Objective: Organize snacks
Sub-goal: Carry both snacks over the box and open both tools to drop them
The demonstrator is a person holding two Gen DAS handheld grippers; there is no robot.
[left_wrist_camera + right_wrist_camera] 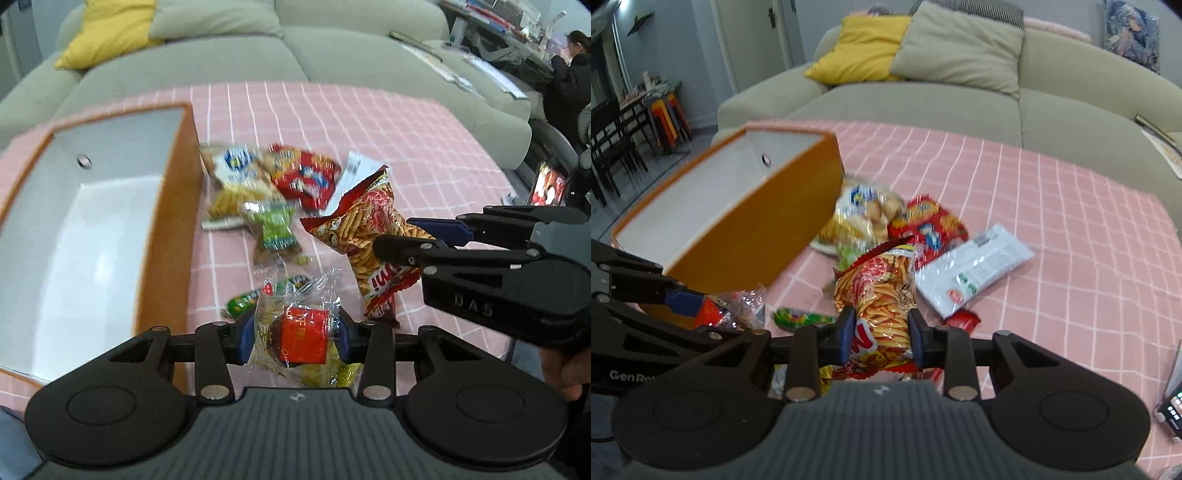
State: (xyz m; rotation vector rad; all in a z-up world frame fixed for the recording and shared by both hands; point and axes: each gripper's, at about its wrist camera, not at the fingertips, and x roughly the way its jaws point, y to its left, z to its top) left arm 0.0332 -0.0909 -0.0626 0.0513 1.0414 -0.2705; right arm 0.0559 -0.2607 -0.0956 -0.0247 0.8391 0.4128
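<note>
My left claw is clamped on a clear-wrapped snack with a red label, right by the camera. My right claw is squeezing the red bag of stick snacks. The orange box sits just left of the pile on the pink checked cloth. Only the right view shows the white packet in full, plus a small red wrapper beside it. The left view shows the green packet better.

Motion-blurred snack bags beside box
</note>
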